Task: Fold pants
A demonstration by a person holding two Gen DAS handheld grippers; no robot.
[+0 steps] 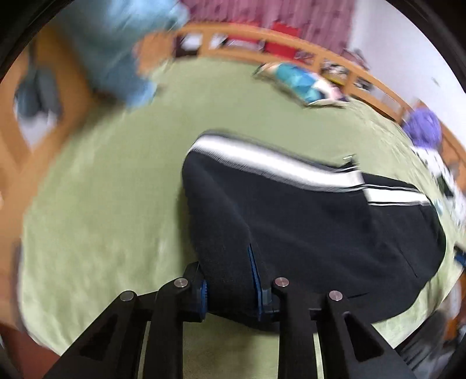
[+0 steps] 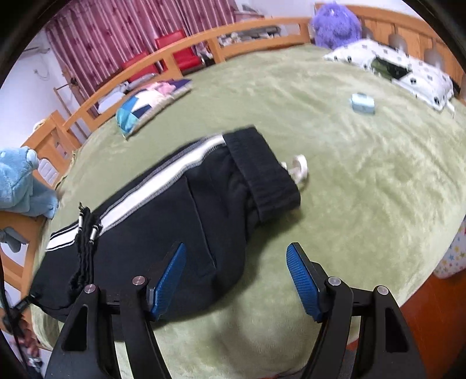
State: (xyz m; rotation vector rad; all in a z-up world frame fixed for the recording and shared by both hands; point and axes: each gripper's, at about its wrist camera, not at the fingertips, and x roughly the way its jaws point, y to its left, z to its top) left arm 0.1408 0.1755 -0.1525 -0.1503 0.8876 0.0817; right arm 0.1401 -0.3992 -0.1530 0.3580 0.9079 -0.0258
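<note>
Black pants (image 2: pixel 180 215) with a white side stripe lie on the green bedcover (image 2: pixel 349 180), toward its near edge, folded over on themselves into a compact bundle. In the right wrist view the ribbed waistband (image 2: pixel 262 169) points toward the middle of the bed, and a black drawstring (image 2: pixel 86 233) with metal tips lies across the stripe at the bundle's left end.

Left gripper (image 1: pixel 230 280): jaws closed onto a thick fold of the pants at the near edge, cloth bulging between the blue pads (image 1: pixel 252 271). This view is motion-blurred, so finer detail cannot be read.

Right gripper (image 2: pixel 236 277): jaws wide apart, nothing between them. Its left pad (image 2: pixel 169 280) sits over the near edge of the pants; whether it touches the cloth cannot be told. Its right pad (image 2: pixel 303 280) is over bare bedcover.

Other items on the bed, all well apart from the pants except the first: a small white object (image 2: pixel 300 170) just beside the waistband, a light blue box (image 2: pixel 362 105), a patchwork cushion (image 2: pixel 145 108), a spotted pillow (image 2: pixel 407 70), a purple plush toy (image 2: pixel 335 23). A blue plush toy (image 2: pixel 20 183) sits at the wooden bed rail (image 2: pixel 186 49)
</note>
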